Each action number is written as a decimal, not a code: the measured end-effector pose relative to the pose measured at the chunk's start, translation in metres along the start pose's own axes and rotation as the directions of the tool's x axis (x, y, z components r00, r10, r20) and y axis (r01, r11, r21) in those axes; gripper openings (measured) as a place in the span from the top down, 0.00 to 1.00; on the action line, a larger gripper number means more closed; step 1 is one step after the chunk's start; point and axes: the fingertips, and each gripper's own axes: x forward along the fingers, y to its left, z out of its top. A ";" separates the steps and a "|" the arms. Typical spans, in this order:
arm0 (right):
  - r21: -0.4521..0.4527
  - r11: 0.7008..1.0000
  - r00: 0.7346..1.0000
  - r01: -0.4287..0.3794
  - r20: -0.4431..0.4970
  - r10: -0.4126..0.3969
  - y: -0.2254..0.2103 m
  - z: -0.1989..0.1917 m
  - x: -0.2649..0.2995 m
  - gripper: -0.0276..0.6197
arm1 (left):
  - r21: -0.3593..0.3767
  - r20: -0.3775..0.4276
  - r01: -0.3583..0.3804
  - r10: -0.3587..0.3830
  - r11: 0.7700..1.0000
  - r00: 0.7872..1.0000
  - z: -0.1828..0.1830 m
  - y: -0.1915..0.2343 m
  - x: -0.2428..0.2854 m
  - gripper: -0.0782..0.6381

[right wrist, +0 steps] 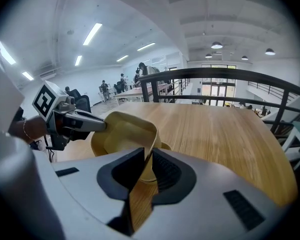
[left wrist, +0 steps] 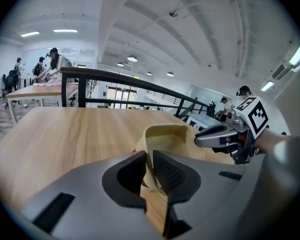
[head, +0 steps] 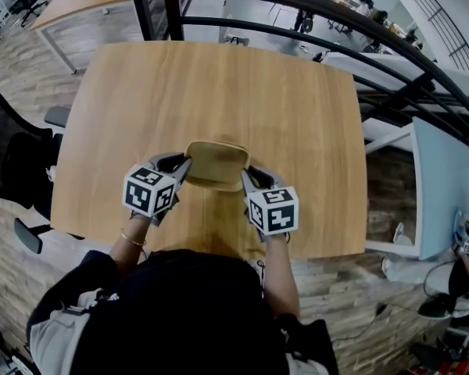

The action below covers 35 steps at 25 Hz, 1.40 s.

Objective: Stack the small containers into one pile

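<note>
Person at the near edge of the wooden table (head: 313, 116), forearms reaching over it, one gripper in each hand; left gripper (head: 183, 167) and right gripper (head: 248, 177) both point forward and downward over the near half of the table, each with its marker cube nearest the person; between them the tan container (head: 216, 165), a shallow rounded-rectangular tub, mouth upward, long axis running crosswise from one gripper to the other, parallel to the table's near edge.

Left gripper view: left gripper (left wrist: 149, 170) has its jaws nearly together, pressed on the thin rim at the container's (left wrist: 165, 136) left end, one finger inside the wall and one outside; the right gripper (left wrist: 197, 140) meets the opposite end.

Right gripper view: right gripper (right wrist: 147, 165) likewise pinches the rim at the container's (right wrist: 122, 134) right end; the left gripper (right wrist: 104, 126) closes on the far rim.

Whether the container's base touches the table cannot be told.

Black office chair (head: 8, 147) left of the table; black railing (head: 297, 6) beyond its far edge.
</note>
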 end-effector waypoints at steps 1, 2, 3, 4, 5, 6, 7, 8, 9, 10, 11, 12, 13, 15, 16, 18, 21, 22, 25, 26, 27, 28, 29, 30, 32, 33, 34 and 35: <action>-0.002 1.000 1.000 0.003 -0.002 -0.003 -0.002 0.003 0.003 0.87 | -0.002 -0.001 0.006 -0.006 1.000 1.000 0.002 0.003 0.003 0.81; -0.004 1.000 1.000 0.006 -0.006 -0.006 -0.005 0.005 0.005 0.87 | -0.005 -0.001 0.013 -0.013 1.000 1.000 0.003 0.004 0.007 0.81; -0.003 1.000 1.000 0.008 -0.011 -0.008 -0.009 0.005 0.006 0.87 | -0.009 -0.003 0.022 -0.022 1.000 1.000 0.003 0.003 0.010 0.81; 0.001 1.000 1.000 0.009 -0.019 -0.009 -0.012 0.005 0.007 0.87 | -0.012 -0.007 0.030 -0.030 0.999 1.000 0.002 0.003 0.013 0.81; 0.003 1.000 1.000 0.010 -0.029 -0.010 -0.015 0.004 0.009 0.87 | -0.014 -0.012 0.036 -0.037 0.999 0.999 0.001 0.003 0.016 0.81; -0.001 1.000 0.999 0.012 -0.042 -0.012 -0.017 0.003 0.013 0.87 | -0.017 -0.017 0.040 -0.040 0.999 0.999 -0.001 0.005 0.019 0.81; -0.010 1.000 0.998 0.014 -0.057 -0.014 -0.018 0.002 0.016 0.87 | -0.021 -0.024 0.042 -0.043 0.999 0.999 -0.002 0.007 0.022 0.81; -0.018 1.000 0.997 0.014 -0.071 -0.016 -0.018 0.000 0.020 0.87 | -0.025 -0.031 0.044 -0.045 0.999 0.999 -0.004 0.009 0.024 0.81; -0.021 1.000 0.997 0.013 -0.081 -0.015 -0.018 -0.001 0.023 0.87 | -0.030 -0.039 0.045 -0.046 0.999 0.998 -0.007 0.011 0.026 0.81; -0.018 1.000 0.996 0.011 -0.088 -0.013 -0.018 -0.002 0.026 0.87 | -0.035 -0.046 0.047 -0.049 0.998 0.998 -0.010 0.013 0.027 0.81; -0.013 1.000 0.996 0.009 -0.093 -0.011 -0.018 -0.003 0.028 0.87 | -0.040 -0.052 0.049 -0.051 0.998 0.997 -0.013 0.015 0.029 0.81; -0.010 1.000 0.995 0.009 -0.096 -0.010 -0.018 -0.004 0.031 0.87 | -0.045 -0.058 0.051 -0.053 0.998 0.997 -0.015 0.017 0.031 0.81; -0.009 1.000 0.995 0.011 -0.101 -0.011 -0.018 -0.005 0.033 0.87 | -0.050 -0.063 0.053 -0.056 0.997 0.996 -0.017 0.018 0.032 0.81; -0.011 1.000 0.993 0.013 -0.115 -0.014 -0.019 -0.008 0.037 0.87 | -0.057 -0.076 0.054 -0.058 0.997 0.995 -0.022 0.020 0.035 0.81; -0.012 1.000 0.992 0.014 -0.122 -0.015 -0.019 -0.010 0.039 0.87 | -0.056 -0.084 0.053 -0.058 0.997 0.995 -0.024 0.022 0.037 0.81; -0.015 1.000 0.991 0.014 -0.135 -0.016 -0.019 -0.013 0.043 0.87 | -0.052 -0.102 0.053 -0.058 0.997 0.993 -0.029 0.024 0.040 0.81; -0.019 1.000 0.989 0.019 -0.146 -0.022 -0.019 -0.016 0.047 0.87 | -0.055 -0.112 0.055 -0.061 0.997 0.992 -0.033 0.025 0.042 0.81; -0.020 1.000 0.989 0.021 -0.144 -0.023 -0.020 -0.015 0.047 0.87 | -0.054 -0.112 0.055 -0.061 0.997 0.992 -0.033 0.025 0.043 0.81; -0.017 1.000 0.991 0.023 -0.135 -0.025 -0.021 -0.015 0.048 0.87 | -0.050 -0.112 0.057 -0.062 0.997 0.992 -0.033 0.025 0.044 0.81; -0.016 1.000 0.990 0.024 -0.136 -0.025 -0.022 -0.017 0.048 0.87 | -0.049 -0.113 0.057 -0.063 0.997 0.992 -0.034 0.025 0.044 0.81; -0.016 1.000 0.990 0.023 -0.139 -0.025 -0.022 -0.018 0.048 0.87 | -0.047 -0.114 0.057 -0.062 0.997 0.992 -0.034 0.024 0.045 0.81; -0.018 1.000 0.989 0.024 -0.143 -0.026 -0.022 -0.020 0.048 0.87 | -0.042 -0.115 0.054 -0.059 0.998 0.992 -0.035 0.024 0.045 0.81; -0.023 0.999 0.989 0.024 -0.147 -0.027 -0.022 -0.021 0.049 0.87 | -0.038 -0.117 0.052 -0.056 0.998 0.992 -0.036 0.024 0.045 0.81; -0.032 0.999 0.988 0.025 -0.152 -0.030 -0.021 -0.021 0.050 0.87 | -0.035 -0.118 0.050 -0.054 0.998 0.991 -0.036 0.024 0.045 0.81; -0.055 0.998 0.986 0.026 -0.164 -0.035 -0.020 -0.022 0.052 0.87 | -0.036 -0.124 0.049 -0.053 0.998 0.991 -0.036 0.025 0.046 0.81; -0.065 0.998 0.985 0.025 -0.168 -0.036 -0.019 -0.022 0.053 0.87 | -0.036 -0.127 0.048 -0.052 0.998 0.990 -0.036 0.026 0.046 0.81; -0.072 0.997 0.985 0.023 -0.171 -0.036 -0.019 -0.022 0.054 0.87 | -0.033 -0.132 0.046 -0.050 0.998 0.990 -0.036 0.026 0.046 0.81; -0.076 0.997 0.984 0.021 -0.175 -0.035 -0.019 -0.022 0.054 0.87 | -0.029 -0.136 0.043 -0.047 0.999 0.990 -0.036 0.025 0.046 0.81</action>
